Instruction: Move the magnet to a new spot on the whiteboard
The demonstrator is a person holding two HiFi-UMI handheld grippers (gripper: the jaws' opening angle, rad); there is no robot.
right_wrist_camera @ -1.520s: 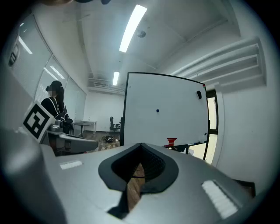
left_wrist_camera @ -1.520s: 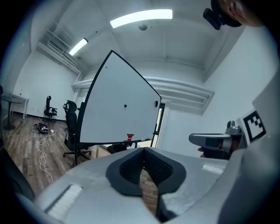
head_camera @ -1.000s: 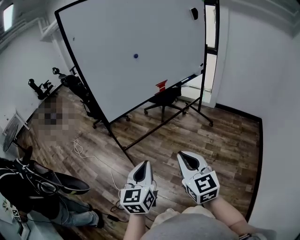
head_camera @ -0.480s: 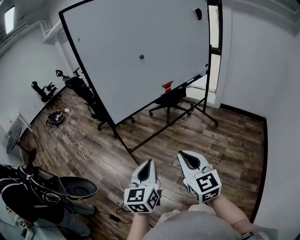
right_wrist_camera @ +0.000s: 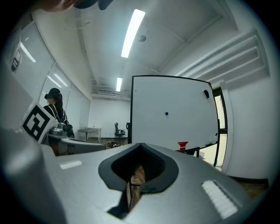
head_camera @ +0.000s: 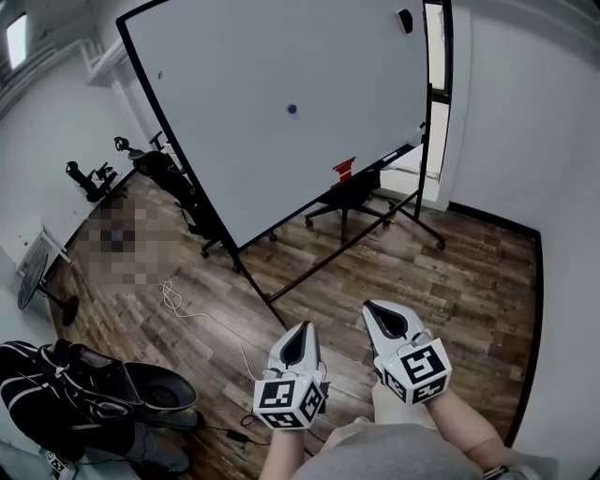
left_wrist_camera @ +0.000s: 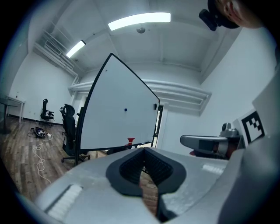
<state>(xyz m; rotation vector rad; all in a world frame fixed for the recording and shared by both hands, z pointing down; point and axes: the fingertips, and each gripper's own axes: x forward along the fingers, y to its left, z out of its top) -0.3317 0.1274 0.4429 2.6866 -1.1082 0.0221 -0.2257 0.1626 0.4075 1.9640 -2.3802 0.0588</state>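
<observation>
Nearest, well short of the whiteboard (head_camera: 234, 66), the left gripper (head_camera: 302, 330) and right gripper (head_camera: 379, 309) sit side by side, both pointed towards it. Each is smooth grey-white plastic with black ribbed pads and a cube of black-and-white square markers at its rear. Both have their jaws pressed together with nothing between them. Between them and the whiteboard stretches a floor (head_camera: 459, 272) of brown wood planks. The whiteboard is a large, glossy white panel in a thin black frame on a black stand. The magnet (head_camera: 292, 109), a small round dark-blue dot, clings near the whiteboard's middle. A red object (head_camera: 344, 167) stands on the whiteboard's lower ledge, and a small black block (head_camera: 405, 20) sticks at its top right corner.
</observation>
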